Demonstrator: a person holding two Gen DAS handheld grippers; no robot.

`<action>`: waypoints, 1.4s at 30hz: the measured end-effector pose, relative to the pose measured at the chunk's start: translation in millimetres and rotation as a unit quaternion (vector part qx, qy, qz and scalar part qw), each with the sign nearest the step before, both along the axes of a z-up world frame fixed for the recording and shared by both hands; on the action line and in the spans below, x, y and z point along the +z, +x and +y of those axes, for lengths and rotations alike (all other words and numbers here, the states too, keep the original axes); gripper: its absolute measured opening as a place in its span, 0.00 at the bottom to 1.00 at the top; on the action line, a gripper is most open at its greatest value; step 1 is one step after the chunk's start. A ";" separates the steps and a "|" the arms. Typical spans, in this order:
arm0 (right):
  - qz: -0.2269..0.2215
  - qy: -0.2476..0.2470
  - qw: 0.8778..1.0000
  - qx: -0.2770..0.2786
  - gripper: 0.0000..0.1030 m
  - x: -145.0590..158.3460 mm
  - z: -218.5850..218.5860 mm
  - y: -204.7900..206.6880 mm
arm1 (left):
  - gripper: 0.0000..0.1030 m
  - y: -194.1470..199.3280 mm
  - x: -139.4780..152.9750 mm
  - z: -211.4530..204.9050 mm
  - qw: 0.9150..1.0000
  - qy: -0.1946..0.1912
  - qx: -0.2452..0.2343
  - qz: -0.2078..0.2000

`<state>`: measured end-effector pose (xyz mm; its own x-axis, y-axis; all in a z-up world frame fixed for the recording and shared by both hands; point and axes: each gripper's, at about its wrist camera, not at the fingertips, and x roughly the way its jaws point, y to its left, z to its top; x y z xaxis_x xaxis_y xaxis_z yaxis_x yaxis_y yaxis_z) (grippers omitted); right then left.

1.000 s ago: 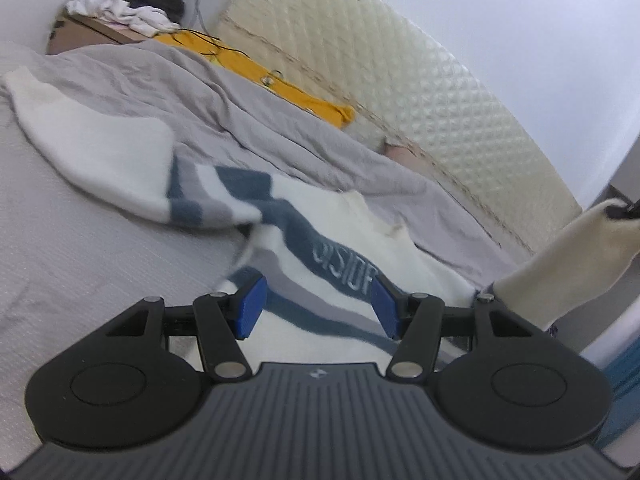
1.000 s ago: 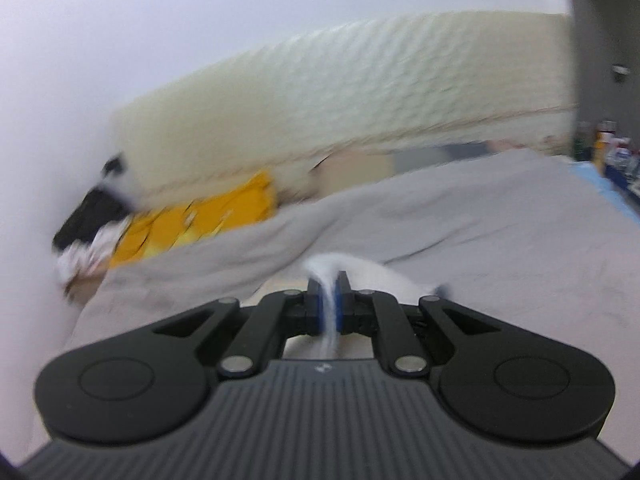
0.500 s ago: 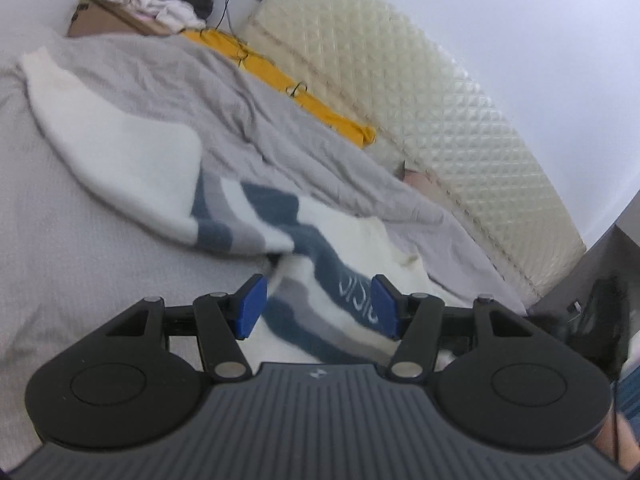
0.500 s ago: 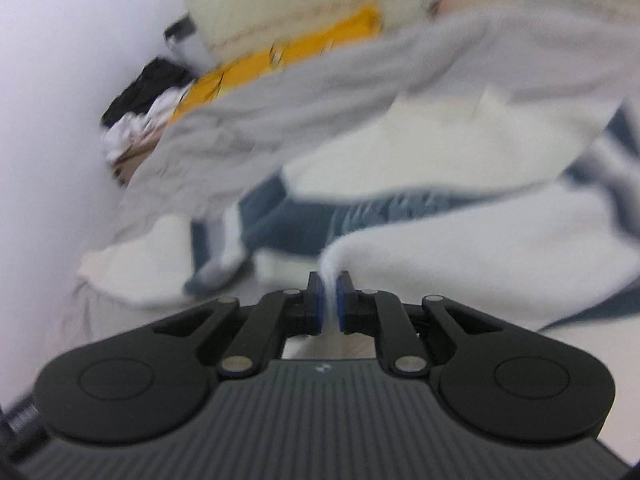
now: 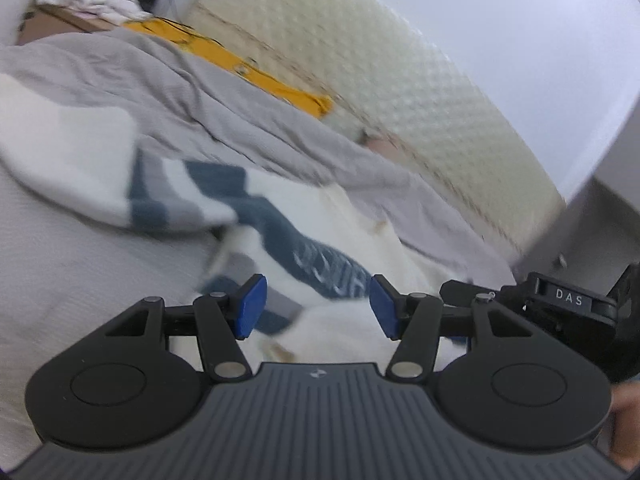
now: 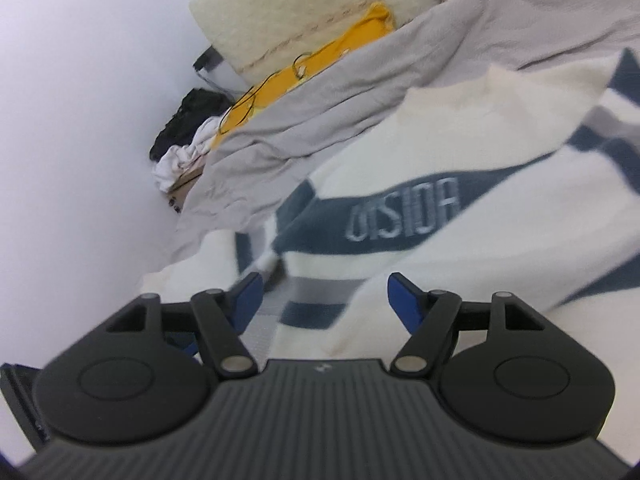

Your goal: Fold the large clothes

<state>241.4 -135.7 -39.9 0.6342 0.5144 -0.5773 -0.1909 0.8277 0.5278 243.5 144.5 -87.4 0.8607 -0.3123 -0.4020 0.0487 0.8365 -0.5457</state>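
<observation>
A large cream sweater (image 5: pixel 328 216) with blue and grey stripes and lettering lies spread on the bed; its left sleeve (image 5: pixel 68 160) stretches toward the left. In the right wrist view the same sweater (image 6: pixel 460 152) fills the middle, lettering on its blue band. My left gripper (image 5: pixel 314 306) hovers open just above the sweater's lower part, nothing between its blue pads. My right gripper (image 6: pixel 324 300) is low over the folded-in sleeve, its jaws opening, the pads clear of the cloth. The right gripper's black body (image 5: pixel 568 304) shows at the right edge of the left wrist view.
A rumpled grey blanket (image 5: pixel 192 92) lies beyond the sweater. A yellow garment (image 5: pixel 240 68) and a quilted cream headboard (image 5: pixel 400 88) run along the white wall. A pile of white and black clothes (image 6: pixel 188 140) sits on a box in the corner.
The right gripper came down from high over the bed with the cream sleeve pinched, laid it on the sweater and opened. The left gripper shifted slightly, still open.
</observation>
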 end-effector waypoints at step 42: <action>-0.053 -0.093 0.992 -0.062 0.55 -61.3 -72.4 -77.3 | 0.70 43.5 -62.7 124.7 0.941 -0.196 0.271 0.046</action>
